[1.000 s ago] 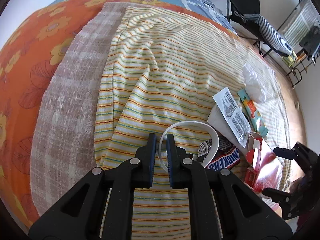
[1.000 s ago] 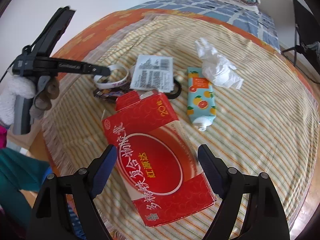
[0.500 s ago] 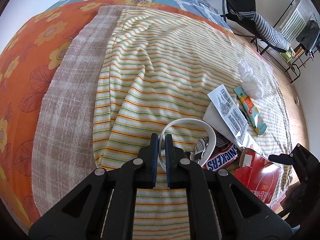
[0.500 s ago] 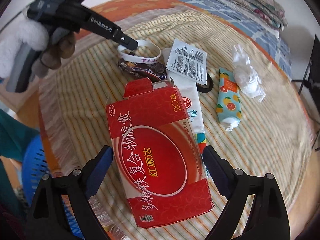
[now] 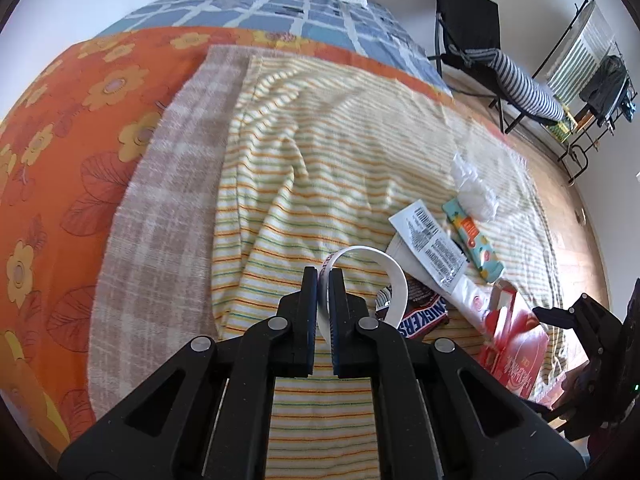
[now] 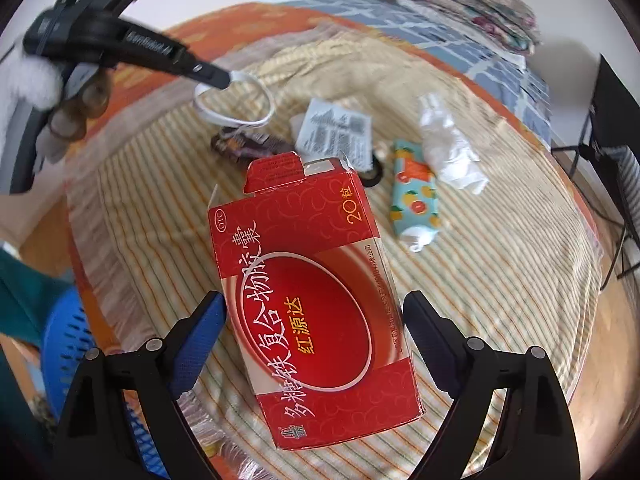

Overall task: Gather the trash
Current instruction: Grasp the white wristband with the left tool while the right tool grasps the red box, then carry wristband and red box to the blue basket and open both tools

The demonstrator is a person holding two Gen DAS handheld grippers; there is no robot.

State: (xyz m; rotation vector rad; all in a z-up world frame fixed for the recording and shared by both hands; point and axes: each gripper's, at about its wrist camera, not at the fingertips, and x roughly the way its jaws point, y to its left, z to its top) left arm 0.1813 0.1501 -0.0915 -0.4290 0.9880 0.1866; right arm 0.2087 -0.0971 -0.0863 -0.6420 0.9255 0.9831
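left gripper [image 5: 323, 276] fingers pinched on the white band [image 5: 394, 276]; right gripper [image 6: 314, 312] fingers apart around the red box [image 6: 316, 300], seemingly not touching, tube [image 6: 416, 196] at 1 o'clock.

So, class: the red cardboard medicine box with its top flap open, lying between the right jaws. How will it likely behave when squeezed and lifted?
The red cardboard medicine box looks empty, its top flap open, so it is probably very light. Its thin walls may buckle under a firm squeeze. Lying flat on the soft striped towel, it should not roll, though it may sag or twist when the right gripper lifts it.
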